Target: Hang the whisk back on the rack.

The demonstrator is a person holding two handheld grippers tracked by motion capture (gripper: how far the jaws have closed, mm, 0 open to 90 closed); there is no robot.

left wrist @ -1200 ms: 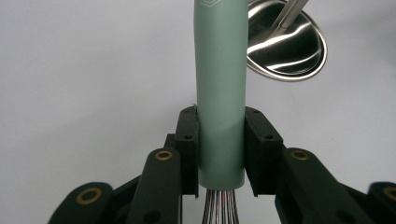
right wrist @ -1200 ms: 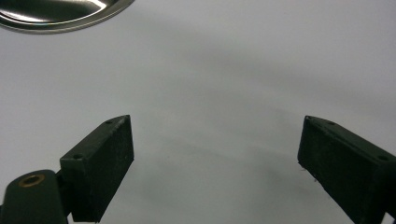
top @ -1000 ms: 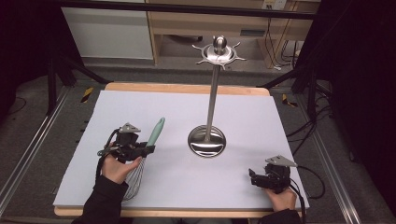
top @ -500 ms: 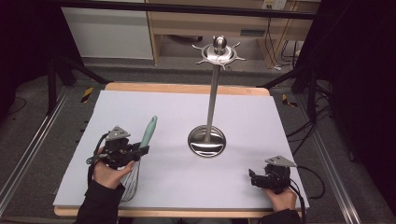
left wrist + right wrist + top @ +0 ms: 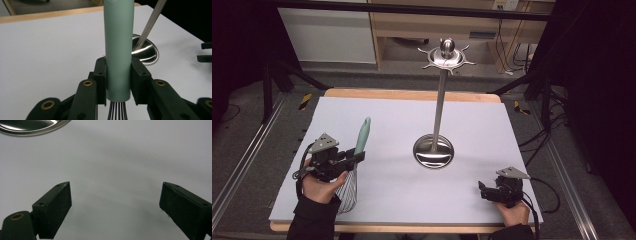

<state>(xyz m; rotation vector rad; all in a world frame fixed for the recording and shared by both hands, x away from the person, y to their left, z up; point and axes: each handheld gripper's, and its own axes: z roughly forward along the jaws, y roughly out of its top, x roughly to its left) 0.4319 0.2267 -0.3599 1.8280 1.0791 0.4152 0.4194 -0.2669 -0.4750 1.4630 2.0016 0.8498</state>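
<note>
A whisk with a pale green handle (image 5: 362,135) and a wire head (image 5: 348,192) is held at the left of the white table. My left gripper (image 5: 358,158) is shut on the handle's lower end. In the left gripper view the handle (image 5: 118,45) stands upright between the two pads of the left gripper (image 5: 118,80), and the wires (image 5: 117,112) run down below them. A steel utensil stand has a round base (image 5: 433,151), a thin pole (image 5: 439,105) and a hooked crown (image 5: 446,55). My right gripper (image 5: 484,191) rests at the front right, open and empty (image 5: 115,205).
The white table top (image 5: 402,120) has a wooden edge (image 5: 412,94) at the back. The stand's base shows as a shiny rim (image 5: 32,126) ahead of the right jaws and as a dish (image 5: 147,51) beyond the whisk. The right gripper's jaws (image 5: 206,52) show far right.
My left gripper has carried the whisk to the left and a little upward, its handle now standing steeper. The right gripper has stayed where it was.
</note>
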